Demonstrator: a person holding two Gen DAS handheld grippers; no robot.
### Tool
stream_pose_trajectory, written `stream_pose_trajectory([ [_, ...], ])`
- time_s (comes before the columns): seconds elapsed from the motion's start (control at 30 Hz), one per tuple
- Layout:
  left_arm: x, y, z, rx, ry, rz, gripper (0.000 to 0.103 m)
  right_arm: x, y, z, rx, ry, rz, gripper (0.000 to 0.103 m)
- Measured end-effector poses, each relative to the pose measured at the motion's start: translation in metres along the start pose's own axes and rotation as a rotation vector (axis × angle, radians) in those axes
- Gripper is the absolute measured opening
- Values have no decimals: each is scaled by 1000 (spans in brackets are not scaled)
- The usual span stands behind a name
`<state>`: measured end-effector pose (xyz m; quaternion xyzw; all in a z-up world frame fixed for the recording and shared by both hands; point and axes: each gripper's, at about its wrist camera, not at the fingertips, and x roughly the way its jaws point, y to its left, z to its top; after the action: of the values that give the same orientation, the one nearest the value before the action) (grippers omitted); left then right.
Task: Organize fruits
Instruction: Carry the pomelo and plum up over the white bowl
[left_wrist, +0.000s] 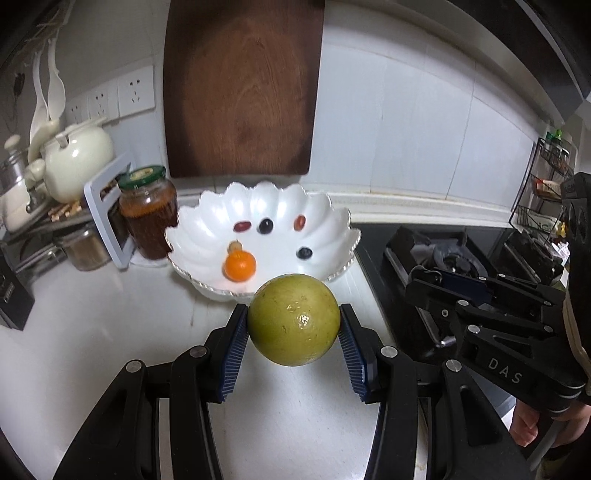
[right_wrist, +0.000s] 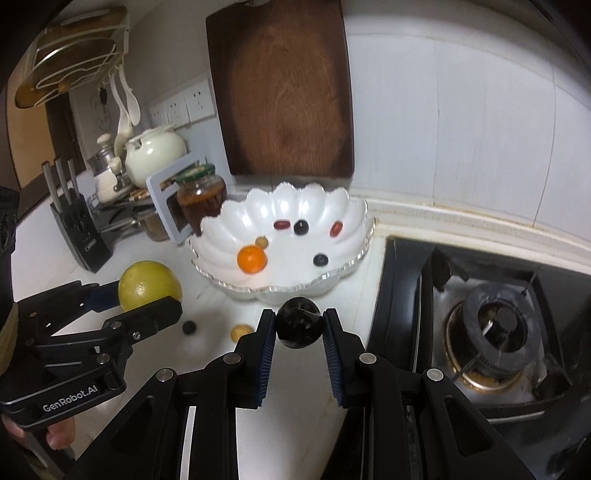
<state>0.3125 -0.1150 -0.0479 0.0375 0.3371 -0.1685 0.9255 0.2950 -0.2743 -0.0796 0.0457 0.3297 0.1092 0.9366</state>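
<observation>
My left gripper (left_wrist: 293, 325) is shut on a large yellow-green citrus fruit (left_wrist: 293, 319), held above the white counter just in front of the white scalloped bowl (left_wrist: 207, 229). The bowl holds a small orange (left_wrist: 239, 266), two red dates, two dark berries and a small tan fruit. My right gripper (right_wrist: 300, 325) is shut on a dark round plum (right_wrist: 300, 323), held in front of the same bowl (right_wrist: 221, 229). In the right wrist view the left gripper (right_wrist: 147, 295) with the citrus (right_wrist: 147, 284) is at left. A small dark fruit (right_wrist: 189, 327) and a small tan fruit (right_wrist: 238, 332) lie on the counter.
A gas stove (right_wrist: 491, 325) sits to the right of the bowl. A jar with a green lid (left_wrist: 147, 210), a white teapot (left_wrist: 77, 158), a knife block (right_wrist: 79, 229) and a dish rack stand at left. A wooden cutting board (left_wrist: 240, 85) leans on the tiled wall behind the bowl.
</observation>
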Motion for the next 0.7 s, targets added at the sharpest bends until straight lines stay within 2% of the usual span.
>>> stream_pose_trajectory([
  [0.4, -5, 15, 38, 12, -89, 31, 48, -2, 15, 37, -17, -92, -12, 27],
  [0.7, 9, 29, 63, 5, -100, 48, 48, 16, 14, 60, -13, -100, -34, 27],
])
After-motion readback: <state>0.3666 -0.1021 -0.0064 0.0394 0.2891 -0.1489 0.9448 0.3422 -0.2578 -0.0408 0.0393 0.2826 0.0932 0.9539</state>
